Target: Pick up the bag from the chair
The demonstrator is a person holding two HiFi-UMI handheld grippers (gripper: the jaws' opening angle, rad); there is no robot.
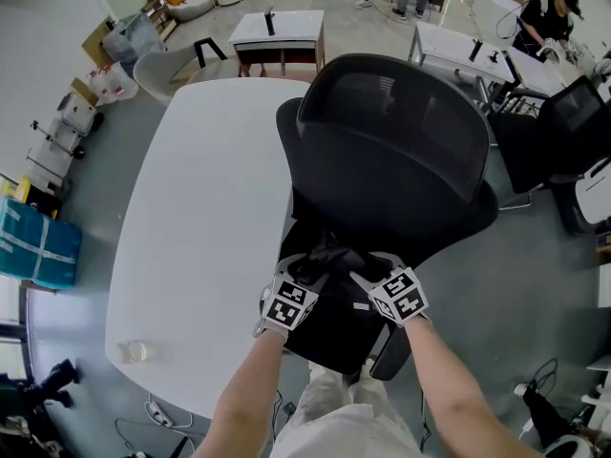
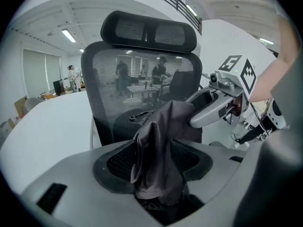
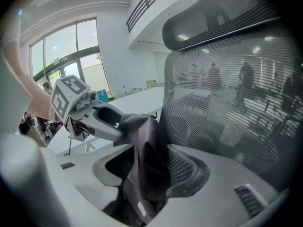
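- Bag [image 1: 329,254]: dark, limp fabric bunched over the seat of the chair [image 1: 391,151], just in front of its mesh backrest. You hold it from both sides at once.
- Left tongs [image 1: 307,273]: in the left gripper view they are clenched on the bag, and a crumpled ridge of fabric stands up between their two halves.
- Right tongs [image 1: 366,277]: in the right gripper view they too are clenched on the bag. A dark fold with a small white label hangs down through them.
- Relation of the tongs: your two tools meet close together on the same bunch of fabric. Each gripper view shows the other tool biting the upper edge of the bag.
- Height of the bag: the head view shows the fabric gathered above the seat, but you cannot tell whether its lower part has cleared the cushion.
- Chair: black, with a headrest above the mesh back, standing against the edge of the white bench [image 1: 191,218] on your left.
- Bench: a small pale object [image 1: 134,351] lies near its nearest corner, well apart from the chair.
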